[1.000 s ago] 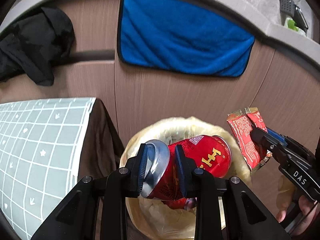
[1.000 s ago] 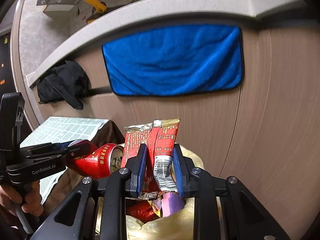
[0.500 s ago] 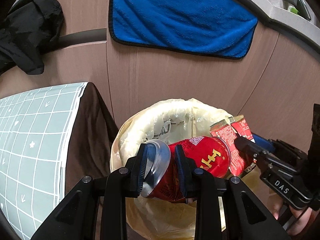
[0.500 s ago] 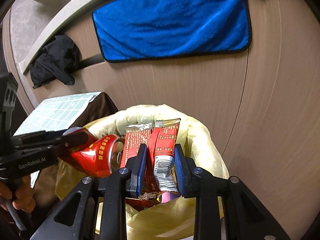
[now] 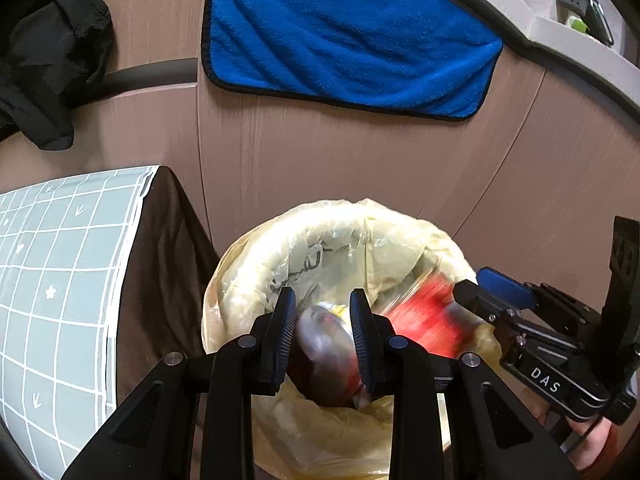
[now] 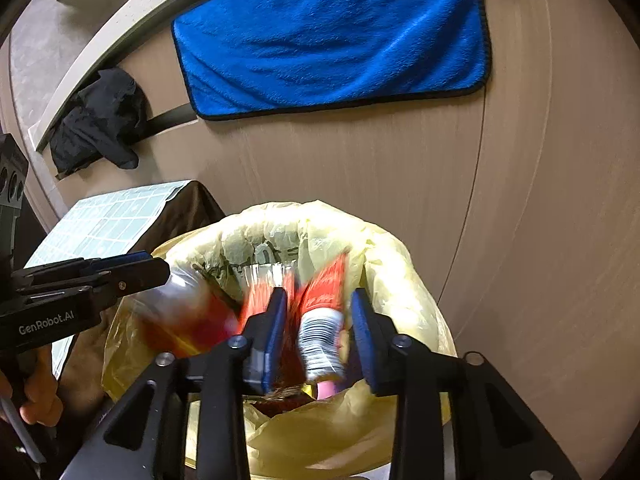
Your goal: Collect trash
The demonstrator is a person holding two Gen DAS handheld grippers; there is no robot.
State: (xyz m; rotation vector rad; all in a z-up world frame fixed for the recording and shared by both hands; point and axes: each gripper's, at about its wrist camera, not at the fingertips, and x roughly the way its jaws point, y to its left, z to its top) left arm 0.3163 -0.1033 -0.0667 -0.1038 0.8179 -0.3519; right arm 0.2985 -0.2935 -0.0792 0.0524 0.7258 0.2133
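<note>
Left wrist view: left gripper (image 5: 322, 332) hanging over bin (image 5: 248, 264), can (image 5: 326, 356) blurring between jaws; grip uncertain.

Right wrist view: right gripper (image 6: 318, 330) jaws just opening, wrapper (image 6: 324, 312) dropping binward. Release underway; both items nearly deposited.

left gripper (image 5: 323, 330): black, 'GenRobot.AI' | right gripper (image 6: 318, 330): black, blue pads, 'DAS'
</note>
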